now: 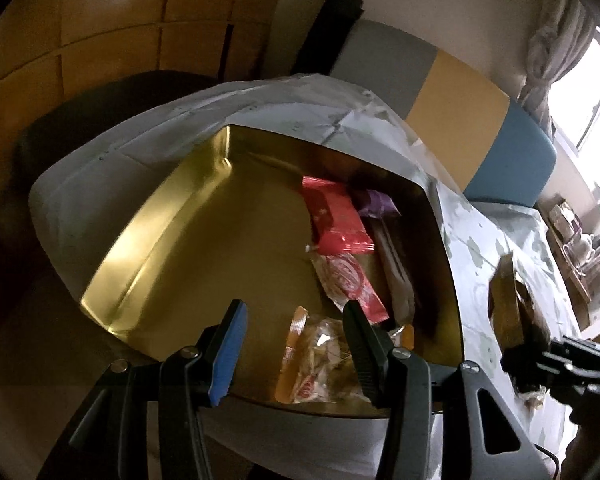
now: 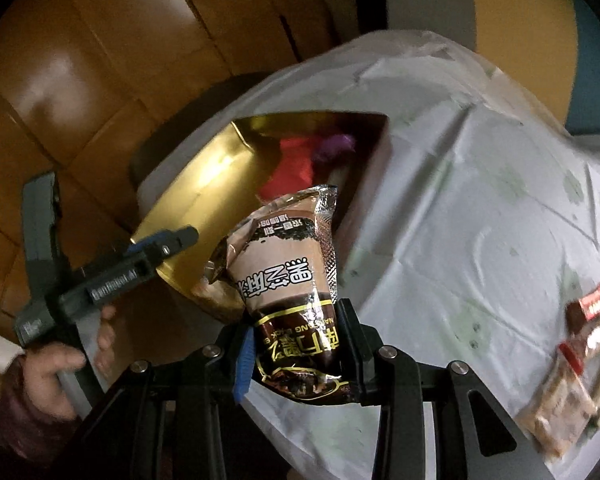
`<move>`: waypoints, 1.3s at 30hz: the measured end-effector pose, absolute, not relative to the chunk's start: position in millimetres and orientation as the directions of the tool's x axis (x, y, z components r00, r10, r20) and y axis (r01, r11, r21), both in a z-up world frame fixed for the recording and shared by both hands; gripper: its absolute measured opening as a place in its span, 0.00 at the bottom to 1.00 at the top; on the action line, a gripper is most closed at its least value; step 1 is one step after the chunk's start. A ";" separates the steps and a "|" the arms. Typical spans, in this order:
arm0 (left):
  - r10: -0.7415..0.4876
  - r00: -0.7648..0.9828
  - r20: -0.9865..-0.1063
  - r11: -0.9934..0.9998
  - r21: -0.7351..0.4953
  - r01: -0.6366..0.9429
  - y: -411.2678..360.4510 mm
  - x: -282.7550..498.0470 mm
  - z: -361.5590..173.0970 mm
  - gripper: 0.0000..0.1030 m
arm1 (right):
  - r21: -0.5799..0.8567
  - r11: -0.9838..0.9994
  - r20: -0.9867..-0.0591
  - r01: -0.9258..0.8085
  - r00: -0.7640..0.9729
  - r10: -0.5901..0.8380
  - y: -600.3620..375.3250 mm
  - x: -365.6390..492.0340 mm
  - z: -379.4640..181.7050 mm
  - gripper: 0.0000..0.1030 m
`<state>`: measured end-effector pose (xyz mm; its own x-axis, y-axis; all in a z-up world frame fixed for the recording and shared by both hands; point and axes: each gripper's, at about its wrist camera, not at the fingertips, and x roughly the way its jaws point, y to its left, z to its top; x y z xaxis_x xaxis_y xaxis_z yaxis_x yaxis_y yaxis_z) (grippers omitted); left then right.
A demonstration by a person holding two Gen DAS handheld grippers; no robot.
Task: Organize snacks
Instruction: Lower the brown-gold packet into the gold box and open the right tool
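Right tongs (image 2: 296,344) around brown packet (image 2: 288,280)

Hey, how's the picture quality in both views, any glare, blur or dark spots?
Left wrist view: window blown out, glare on the gold tin wall, corners dark. Right wrist view: snacks on the tablecloth smeared by blur, brown packet sharp, fisheye bending the edges.

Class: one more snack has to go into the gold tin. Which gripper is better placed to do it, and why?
Right. The right gripper is shut on the brown snack packet, beside the gold tin. The left gripper is open and empty.
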<state>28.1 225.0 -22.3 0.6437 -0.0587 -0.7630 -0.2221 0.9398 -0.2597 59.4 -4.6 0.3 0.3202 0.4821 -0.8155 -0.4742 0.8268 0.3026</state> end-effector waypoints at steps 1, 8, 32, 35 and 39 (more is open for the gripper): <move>-0.056 0.645 -0.762 0.939 -0.260 -0.225 226.3 27.6 -22.1 0.49 | 0.298 0.823 -0.813 -0.483 0.324 0.484 2.7 62.5 2.7 0.37; -0.049 0.646 -0.762 0.935 -0.263 -0.239 232.3 26.4 -23.3 0.49 | 0.310 0.815 -0.809 -0.489 0.314 0.496 29.6 71.7 1.2 0.37; -0.054 0.628 -0.776 0.946 -0.242 -0.217 224.5 23.8 -29.3 0.49 | 0.076 0.807 -0.877 -0.585 0.346 0.334 77.0 75.3 -52.2 0.17; -0.057 0.627 -0.777 0.946 -0.242 -0.214 223.5 24.2 -29.9 0.49 | 0.081 0.815 -0.872 -0.574 0.356 0.337 71.8 77.2 -51.3 0.17; -0.061 0.631 -0.773 0.952 -0.236 -0.196 218.4 24.3 -28.6 0.49 | 0.124 0.822 -0.851 -0.556 0.367 0.377 55.9 72.2 -38.6 0.17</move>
